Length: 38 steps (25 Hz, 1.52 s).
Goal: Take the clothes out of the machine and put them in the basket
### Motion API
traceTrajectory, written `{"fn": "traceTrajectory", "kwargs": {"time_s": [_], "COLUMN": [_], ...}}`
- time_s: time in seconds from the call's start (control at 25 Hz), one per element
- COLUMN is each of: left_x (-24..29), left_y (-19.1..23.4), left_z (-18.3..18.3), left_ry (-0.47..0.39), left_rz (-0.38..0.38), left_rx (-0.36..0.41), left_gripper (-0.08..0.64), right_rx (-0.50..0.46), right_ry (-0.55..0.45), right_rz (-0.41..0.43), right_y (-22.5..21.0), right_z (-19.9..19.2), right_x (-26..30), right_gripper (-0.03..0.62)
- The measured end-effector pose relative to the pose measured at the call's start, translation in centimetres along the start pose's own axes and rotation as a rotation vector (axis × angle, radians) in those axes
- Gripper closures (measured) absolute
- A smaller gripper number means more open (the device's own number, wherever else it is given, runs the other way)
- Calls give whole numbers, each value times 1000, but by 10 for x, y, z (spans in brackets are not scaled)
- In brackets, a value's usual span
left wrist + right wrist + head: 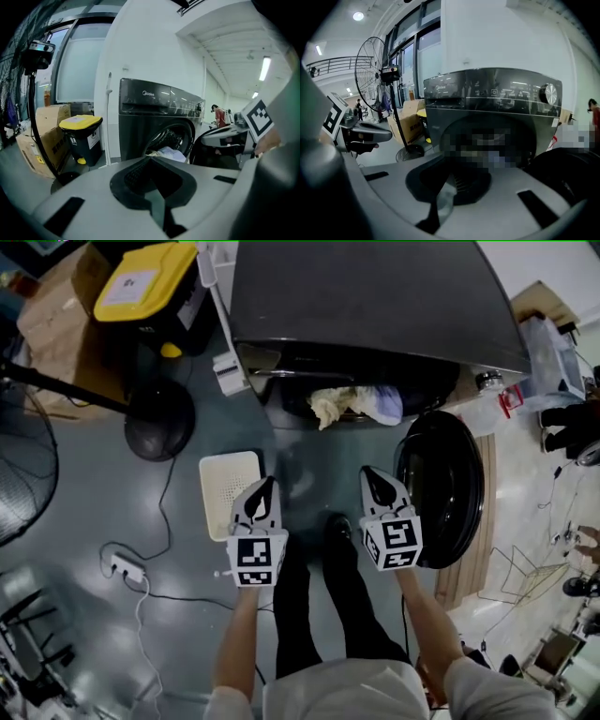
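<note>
Left gripper (265,486), right gripper (377,476): jaws of both clenched, empty. Clothes (356,404) heaped in open mouth of machine (375,306), straight ahead, well apart from jaws; heap runs crosswise. Right gripper looks nearer. Basket (228,486) on floor (187,568) just beside left gripper.

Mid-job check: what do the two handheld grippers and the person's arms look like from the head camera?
Both the left gripper and the right gripper have white wedge-shaped bodies with black tapering jaws, each carrying a white cube printed with black square markers. The person wears short light sleeves.
</note>
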State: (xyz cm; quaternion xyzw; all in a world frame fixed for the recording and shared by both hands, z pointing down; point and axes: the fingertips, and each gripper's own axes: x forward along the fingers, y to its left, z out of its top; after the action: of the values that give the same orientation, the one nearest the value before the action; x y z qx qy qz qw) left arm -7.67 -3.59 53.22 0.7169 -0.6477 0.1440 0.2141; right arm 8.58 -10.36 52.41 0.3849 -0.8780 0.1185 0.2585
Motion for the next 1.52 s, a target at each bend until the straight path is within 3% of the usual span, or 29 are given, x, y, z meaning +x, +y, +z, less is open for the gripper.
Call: {"fn": "traceTrajectory", "kwargs": {"time_s": [0.68,1.24,1.28,1.32,1.36,1.52], "left_x": [47,86,88,90,90,90], "left_y": [16,31,30,29,28,26], "left_z": [-87,-112,-114,-116,-118,-129], "left_ry": [14,-12,-11,-11,-11,-7], "left_rz": [22,32,30,29,28,27], "left_rx": [-16,-12,-11,-10,-12,-36], "left_gripper": [541,541,541,541,541,541], "right_rx": [-26,-4,15,37,59,83], "right_ry": [53,32,26,22,21,30], "right_rz": [39,49,62,72,74,41], "right_y": [9,-2,-3,-5,-8,-24], "right_z": [-92,-137,-138,-140,-142,-149], "right_x": [58,112,117,122,127,149], "right_gripper": [569,561,470,329,282,219]}}
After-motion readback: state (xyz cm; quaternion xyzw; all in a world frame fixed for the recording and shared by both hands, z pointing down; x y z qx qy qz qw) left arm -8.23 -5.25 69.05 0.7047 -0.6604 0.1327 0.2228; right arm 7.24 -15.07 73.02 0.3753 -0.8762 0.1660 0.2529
